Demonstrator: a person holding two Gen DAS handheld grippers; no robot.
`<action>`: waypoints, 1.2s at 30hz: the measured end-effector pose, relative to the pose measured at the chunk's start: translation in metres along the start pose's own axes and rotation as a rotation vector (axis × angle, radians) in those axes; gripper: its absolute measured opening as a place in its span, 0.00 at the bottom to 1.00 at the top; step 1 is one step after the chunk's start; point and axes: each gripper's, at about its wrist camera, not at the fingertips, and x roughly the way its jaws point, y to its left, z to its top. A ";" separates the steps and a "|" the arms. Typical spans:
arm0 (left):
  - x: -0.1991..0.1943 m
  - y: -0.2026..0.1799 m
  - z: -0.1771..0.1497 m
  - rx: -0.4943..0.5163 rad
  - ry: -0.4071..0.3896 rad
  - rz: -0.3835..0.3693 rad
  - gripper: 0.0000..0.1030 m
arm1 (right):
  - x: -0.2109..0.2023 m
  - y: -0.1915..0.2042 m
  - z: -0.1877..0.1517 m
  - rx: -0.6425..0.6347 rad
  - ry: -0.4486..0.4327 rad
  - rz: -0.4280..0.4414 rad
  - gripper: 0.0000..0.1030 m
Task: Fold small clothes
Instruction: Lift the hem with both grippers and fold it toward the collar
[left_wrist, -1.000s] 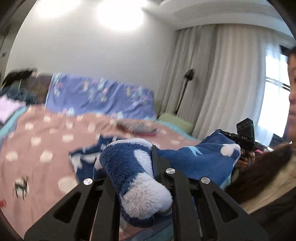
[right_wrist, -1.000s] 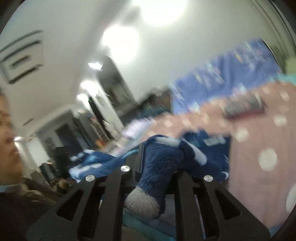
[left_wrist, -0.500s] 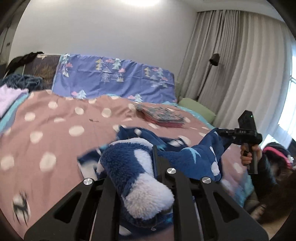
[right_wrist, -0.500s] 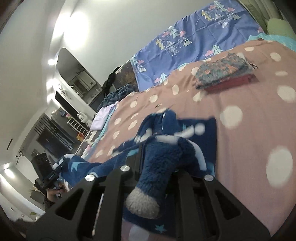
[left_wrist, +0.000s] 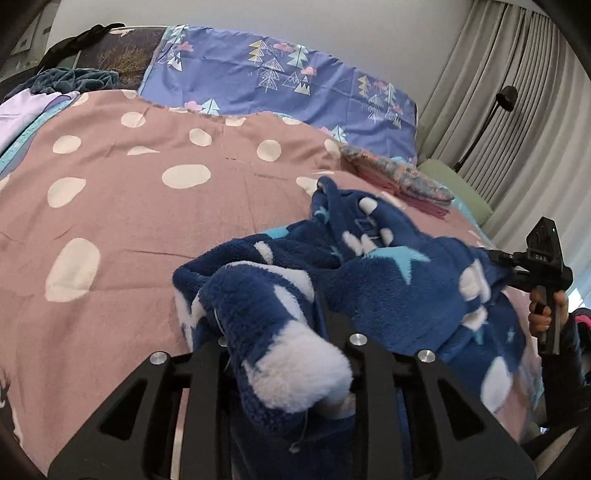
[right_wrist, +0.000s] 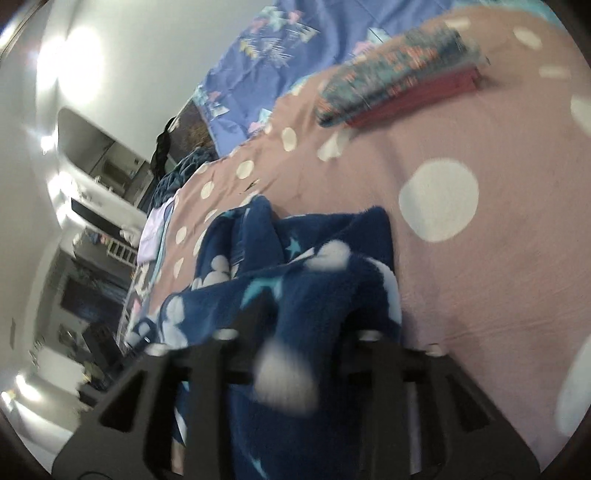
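A dark blue fleece garment (left_wrist: 388, 280) with white spots and pale stars lies bunched on the pink dotted bed cover (left_wrist: 147, 206). My left gripper (left_wrist: 269, 314) has a white-tipped end of it between its fingers; the jaws are opening, but the pads still touch the fleece. At the garment's right end a hand holds my right gripper (left_wrist: 496, 256). In the right wrist view, my right gripper (right_wrist: 306, 317) has its jaws opening wide, and the fleece garment (right_wrist: 314, 266) sits loose between them on the bed cover (right_wrist: 480, 277). That view is blurred.
A folded stack of patterned clothes (left_wrist: 402, 177) (right_wrist: 399, 81) lies beyond the garment. A blue tree-print pillow (left_wrist: 277, 74) lines the head of the bed, with a heap of clothes (left_wrist: 66, 81) at far left. Curtains, a floor lamp (left_wrist: 506, 96) and a green cushion (left_wrist: 458, 184) are to the right.
Both grippers came down and forward, carrying the fleece garment from mid-air onto the bed cover. The right jaws have spread apart; the left ones have widened slightly.
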 end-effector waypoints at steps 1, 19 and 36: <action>-0.005 -0.003 0.000 0.015 -0.010 0.004 0.32 | -0.009 0.007 -0.003 -0.062 -0.013 -0.028 0.57; -0.011 -0.007 -0.005 0.255 0.060 0.196 0.70 | 0.018 0.023 -0.005 -0.488 -0.019 -0.342 0.71; 0.065 0.052 0.052 -0.139 0.030 -0.184 0.31 | 0.056 -0.039 0.065 -0.088 0.070 0.010 0.36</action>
